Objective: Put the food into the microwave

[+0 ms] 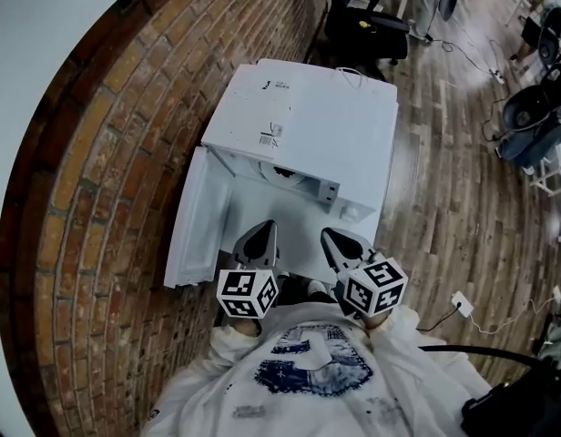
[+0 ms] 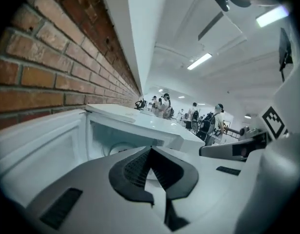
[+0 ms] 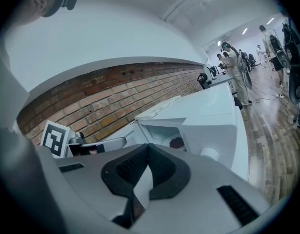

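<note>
A white microwave (image 1: 308, 107) stands on the floor against the brick wall, its door (image 1: 194, 226) swung open to the left. A dark piece of food (image 3: 177, 142) lies inside the cavity; in the head view only a dark patch of food (image 1: 282, 172) shows under the top edge. My left gripper (image 1: 260, 229) hovers in front of the opening, shut and empty. My right gripper (image 1: 328, 236) is beside it, also shut with nothing between its tips. In the left gripper view the left gripper (image 2: 151, 149) points at the open microwave (image 2: 140, 118). The right gripper (image 3: 148, 145) faces the microwave (image 3: 208, 106) too.
The brick wall (image 1: 98, 180) runs along the left, close to the open door. A black office chair (image 1: 362, 21) stands behind the microwave. A white power strip (image 1: 461, 303) with a cable lies on the wooden floor at the right. People (image 2: 164, 106) stand far off.
</note>
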Demonstrator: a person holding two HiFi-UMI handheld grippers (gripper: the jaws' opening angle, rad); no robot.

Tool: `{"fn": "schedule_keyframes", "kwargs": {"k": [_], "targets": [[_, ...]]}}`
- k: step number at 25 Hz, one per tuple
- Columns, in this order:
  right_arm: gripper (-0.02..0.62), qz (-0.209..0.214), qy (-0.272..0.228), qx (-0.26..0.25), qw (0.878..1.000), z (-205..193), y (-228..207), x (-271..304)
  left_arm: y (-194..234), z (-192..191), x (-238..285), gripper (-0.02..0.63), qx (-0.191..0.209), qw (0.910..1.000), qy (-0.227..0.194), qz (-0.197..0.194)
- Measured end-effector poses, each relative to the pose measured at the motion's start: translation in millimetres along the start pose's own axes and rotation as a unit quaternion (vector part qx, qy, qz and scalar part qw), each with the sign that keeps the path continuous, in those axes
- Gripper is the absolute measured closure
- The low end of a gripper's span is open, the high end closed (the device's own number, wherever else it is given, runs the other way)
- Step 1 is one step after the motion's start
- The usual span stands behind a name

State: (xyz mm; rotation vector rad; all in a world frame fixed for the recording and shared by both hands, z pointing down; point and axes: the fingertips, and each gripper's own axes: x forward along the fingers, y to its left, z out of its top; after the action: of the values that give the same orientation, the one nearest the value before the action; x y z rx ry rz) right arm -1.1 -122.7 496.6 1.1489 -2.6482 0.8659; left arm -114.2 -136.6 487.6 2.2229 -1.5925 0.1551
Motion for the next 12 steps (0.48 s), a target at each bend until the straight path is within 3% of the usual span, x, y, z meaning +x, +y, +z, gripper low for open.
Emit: {"fn": "schedule_keyframes", "kwargs": {"k": [6,12], "targets": [[0.581,-0.001,-0.003,-0.012,1.000,1,3,-4,-17,16,-26,0.601,0.073,0.9970,-0.013,0.024],[0.581,-0.005,-0.006,-0.031,0.999,3,2,-9,-20,15,-31,0.601,0.080,0.9959,-0.013,0.040]]}}
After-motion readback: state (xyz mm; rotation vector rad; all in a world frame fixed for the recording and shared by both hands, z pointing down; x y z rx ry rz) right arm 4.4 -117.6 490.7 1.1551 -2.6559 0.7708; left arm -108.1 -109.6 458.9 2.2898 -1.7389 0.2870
